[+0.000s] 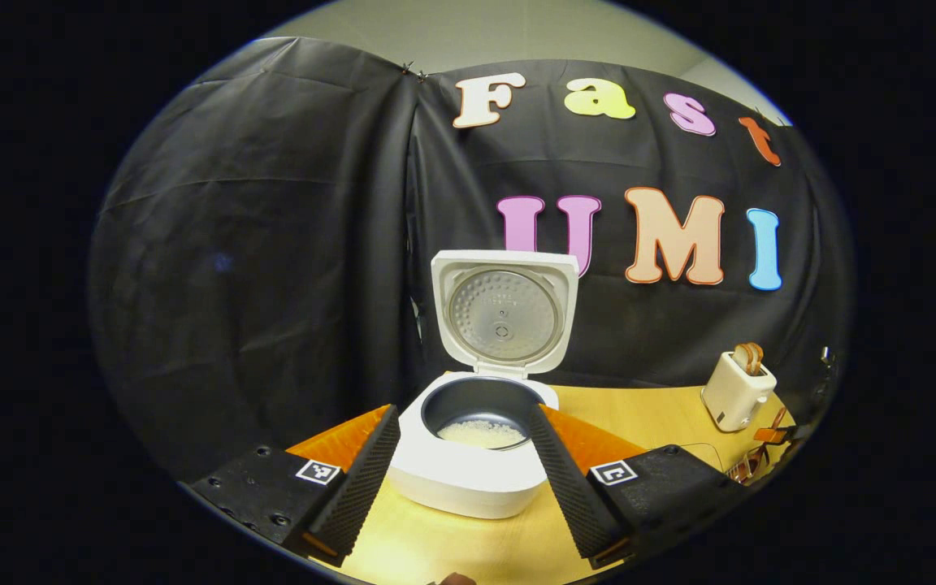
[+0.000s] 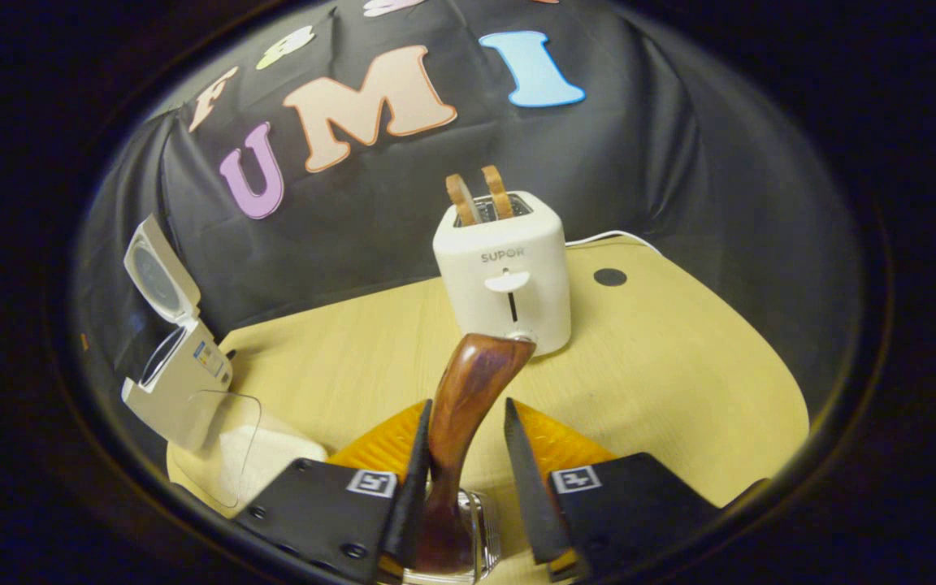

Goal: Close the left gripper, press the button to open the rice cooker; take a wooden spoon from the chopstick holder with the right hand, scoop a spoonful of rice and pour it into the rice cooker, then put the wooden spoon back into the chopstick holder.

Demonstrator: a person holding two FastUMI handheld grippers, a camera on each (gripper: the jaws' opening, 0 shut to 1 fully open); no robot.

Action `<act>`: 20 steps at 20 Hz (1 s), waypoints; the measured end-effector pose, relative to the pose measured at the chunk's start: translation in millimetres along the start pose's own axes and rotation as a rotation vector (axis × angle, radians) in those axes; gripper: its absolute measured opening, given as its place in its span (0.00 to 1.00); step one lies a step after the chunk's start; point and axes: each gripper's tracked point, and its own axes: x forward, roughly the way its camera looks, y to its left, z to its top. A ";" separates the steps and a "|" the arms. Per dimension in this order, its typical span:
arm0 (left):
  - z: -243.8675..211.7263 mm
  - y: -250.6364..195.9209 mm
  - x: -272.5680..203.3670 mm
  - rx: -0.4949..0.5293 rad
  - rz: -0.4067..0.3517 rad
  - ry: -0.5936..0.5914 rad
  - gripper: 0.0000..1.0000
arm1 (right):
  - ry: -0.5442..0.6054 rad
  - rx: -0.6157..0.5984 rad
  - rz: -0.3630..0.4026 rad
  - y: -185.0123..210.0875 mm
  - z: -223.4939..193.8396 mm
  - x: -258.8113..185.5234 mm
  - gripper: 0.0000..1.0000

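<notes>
The white rice cooker [image 1: 468, 471] stands with its lid [image 1: 504, 313] swung upright, and white rice lies in the dark inner pot [image 1: 480, 406]. My left gripper [image 1: 464, 416] is open wide just in front of it, one finger on each side of the pot. In the right gripper view, the brown wooden spoon's handle [image 2: 468, 390] rises from the glass chopstick holder [image 2: 482, 520] at the bottom. My right gripper [image 2: 468, 408] is open around the handle: the left finger lies against it, the right finger stands apart. The cooker [image 2: 179, 374] is far left there.
A white toaster [image 2: 509, 272] with two slices of bread stands behind the spoon, also at the right in the left gripper view [image 1: 736, 390]. A clear container of rice [image 2: 228, 455] sits beside the cooker. Everything rests on the light wooden table [image 2: 679, 382].
</notes>
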 end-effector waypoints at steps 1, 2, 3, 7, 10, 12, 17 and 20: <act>-0.2 -2.4 0.4 -0.002 -0.003 0.005 0.95 | 0.006 0.006 0.005 2.0 1.9 -3.3 0.53; -2.3 -4.8 1.1 -0.001 -0.006 0.009 0.95 | 0.012 0.007 0.020 5.3 2.9 -1.2 0.43; -1.8 -7.2 1.5 0.001 -0.007 0.010 0.96 | 0.017 0.004 0.026 8.2 2.3 -2.5 0.40; 0.4 -16.5 1.9 0.012 -0.021 0.007 0.95 | 0.029 -0.014 0.008 9.0 2.3 -2.4 0.25; 0.1 -23.4 1.1 0.013 -0.037 0.006 0.95 | 0.046 0.014 0.009 9.8 1.6 -5.7 0.22; -0.3 -28.4 1.1 0.009 -0.051 0.006 0.95 | 0.049 0.022 0.018 11.8 2.8 -7.2 0.21; -4.3 -41.6 1.4 0.001 -0.101 0.014 0.95 | 0.015 0.010 0.008 14.4 11.5 -32.4 0.17; -7.8 -49.4 1.8 0.000 -0.143 0.022 0.95 | -0.010 -0.024 -0.005 16.4 18.0 -45.7 0.16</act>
